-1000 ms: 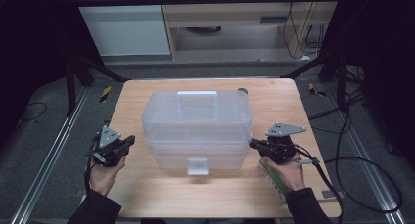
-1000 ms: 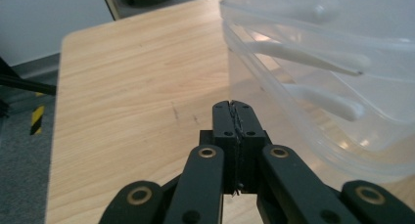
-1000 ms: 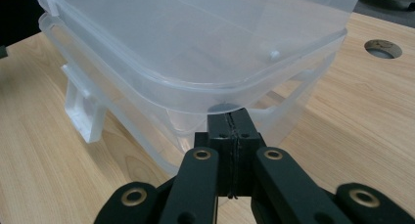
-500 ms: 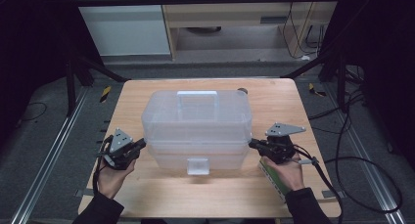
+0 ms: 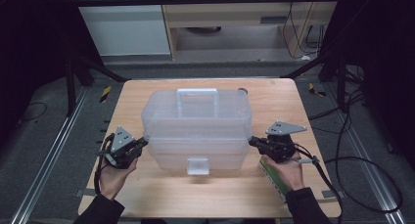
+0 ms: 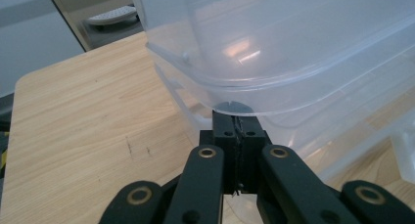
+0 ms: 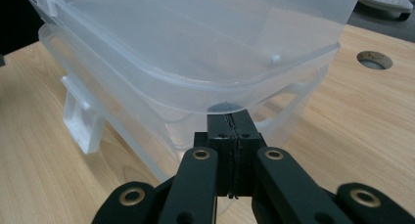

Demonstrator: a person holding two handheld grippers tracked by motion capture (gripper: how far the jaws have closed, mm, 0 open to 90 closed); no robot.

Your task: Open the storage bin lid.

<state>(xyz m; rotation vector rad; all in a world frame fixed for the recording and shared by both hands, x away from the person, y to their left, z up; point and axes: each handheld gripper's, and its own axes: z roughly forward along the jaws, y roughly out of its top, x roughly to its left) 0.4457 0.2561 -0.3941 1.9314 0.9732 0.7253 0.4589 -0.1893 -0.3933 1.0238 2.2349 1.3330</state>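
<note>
Left side first. Your left tongs [image 5: 142,143] have swung round in the last second: they were angled away from the clear storage box [image 5: 195,131] and a little apart from it, and now they point straight at its left end, tips up against the rim. In the left gripper view the jaws are pressed flat together with nothing between them, and the closed tip sits tucked just under the overhanging edge of the lid [image 6: 274,53].

The box itself has not shifted. It sits in the middle of the worktop [image 5: 147,194], handle [image 5: 196,93] on top toward the far side, front latch [image 5: 197,166] facing you and, as far as I can tell, still down.

Right side. Your right tongs [image 5: 253,142] have held their place through the same second, tips at the box's right end. The right gripper view shows the same picture as the left: jaws closed on nothing, tip wedged beneath the lid's lip [image 7: 293,70].

Reading: both sides are now matched, closed tips under opposite edges. That looks like the set-up for lifting, either the lid or the whole box. If the lid is the aim, the latch may hold it; watch for the body rising with it.
</note>
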